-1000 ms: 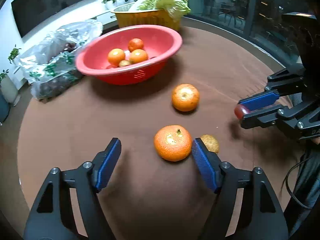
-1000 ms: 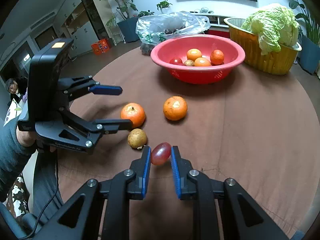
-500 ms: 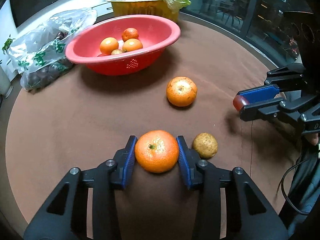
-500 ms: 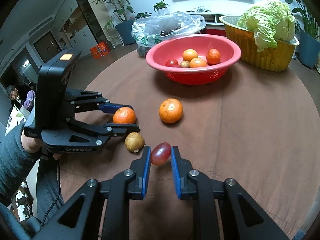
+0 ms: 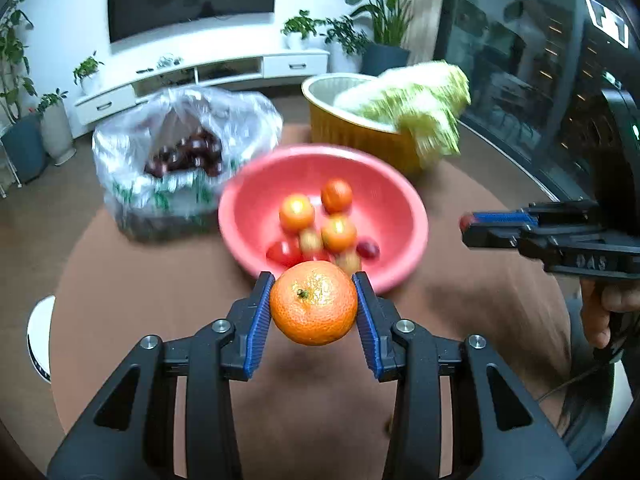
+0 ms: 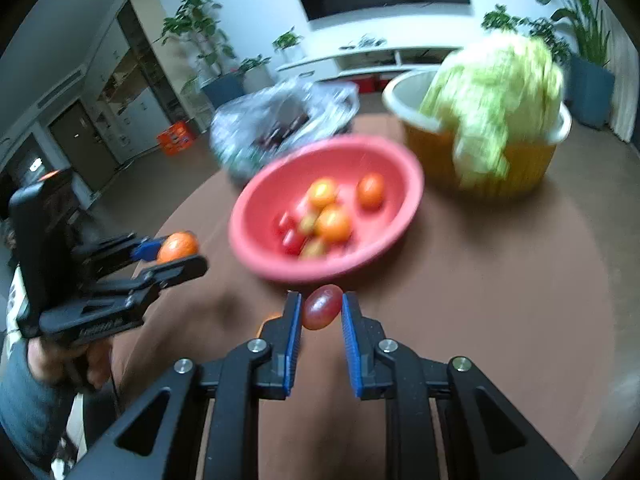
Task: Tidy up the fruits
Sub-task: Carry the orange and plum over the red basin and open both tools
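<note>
We are carrying two fruits to the red bowl [image 5: 400, 208] at once. Our left gripper [image 5: 314, 312] is squeezed on a big orange [image 5: 313, 308], with one blue pad on each side of it. Our right gripper [image 6: 320, 312] is squeezed on a small red grape [image 6: 322, 306] in the same way. Both fruits are up in the air, above the brown table [image 6: 500, 300] and just in front of the bowl.

The bowl sits in the middle of the table. It already has little oranges [image 5: 338, 233] and some small red and yellow fruits in it. Behind it are a plastic bag [image 5: 180, 152] with dark fruit inside and a yellow tub [image 6: 480, 168] holding a cabbage [image 6: 500, 96].

To do this step well, we think we should hold on tight until each fruit is right over the inside of the bowl, past the rim. The orange is round and heavy, so it may slip if we shake it. We should move it smoothly. Then we should go down low before we let go, so it does not bounce out or bump the fruit in there too hard.

The grape is soft, so we must not squeeze it any harder. Our two grippers are close to each other, so one could go first and the other wait. That way they do not bang together over the bowl.
</note>
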Tool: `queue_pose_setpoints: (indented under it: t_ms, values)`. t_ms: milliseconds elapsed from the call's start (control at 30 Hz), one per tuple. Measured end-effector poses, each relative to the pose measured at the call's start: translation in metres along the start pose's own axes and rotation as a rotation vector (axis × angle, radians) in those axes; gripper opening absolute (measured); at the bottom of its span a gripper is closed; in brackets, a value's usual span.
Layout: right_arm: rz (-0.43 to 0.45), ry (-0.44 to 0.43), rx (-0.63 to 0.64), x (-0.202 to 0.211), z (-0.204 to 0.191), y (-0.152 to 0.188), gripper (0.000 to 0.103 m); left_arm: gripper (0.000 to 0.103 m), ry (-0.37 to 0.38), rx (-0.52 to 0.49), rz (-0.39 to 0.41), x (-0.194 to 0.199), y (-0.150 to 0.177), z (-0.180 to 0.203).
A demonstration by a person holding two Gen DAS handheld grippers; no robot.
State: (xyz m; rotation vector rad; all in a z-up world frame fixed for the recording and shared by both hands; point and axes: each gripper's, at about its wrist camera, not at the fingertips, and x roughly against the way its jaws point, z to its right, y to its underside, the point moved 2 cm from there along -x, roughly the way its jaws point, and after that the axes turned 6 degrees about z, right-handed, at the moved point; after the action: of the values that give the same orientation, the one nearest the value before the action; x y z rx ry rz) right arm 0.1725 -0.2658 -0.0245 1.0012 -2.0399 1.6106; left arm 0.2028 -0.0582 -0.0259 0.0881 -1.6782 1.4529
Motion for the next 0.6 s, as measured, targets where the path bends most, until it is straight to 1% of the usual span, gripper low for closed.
queue_pose_setpoints:
  t_ms: [67,133,267,400,500,600]
  values:
    - [-0.001,0.009,0.004,-0.008,0.006,-0.021,0.022,0.037,-0.004,0.022,-0.001,-0.012,-0.009,0.001]
    - [-0.014,0.023,0.012,-0.022,0.011,-0.043,0.022,0.037,0.012,0.043,-0.008,-0.026,-0.013,0.002]
    - [-0.057,0.033,0.020,-0.055,0.017,-0.070,0.022,0.037,0.014,0.046,-0.035,-0.050,-0.011,0.009]
    - [-0.096,0.030,0.023,-0.088,0.015,-0.079,0.022,0.037,0.023,0.051,-0.061,-0.071,-0.008,0.011]
    - [-0.128,0.028,0.012,-0.112,0.016,-0.080,0.022,0.038,0.020,0.059,-0.068,-0.079,-0.007,0.011]
    - [-0.154,0.036,0.019,-0.126,0.013,-0.077,0.022,0.038,0.007,0.075,-0.077,-0.086,-0.004,0.006]
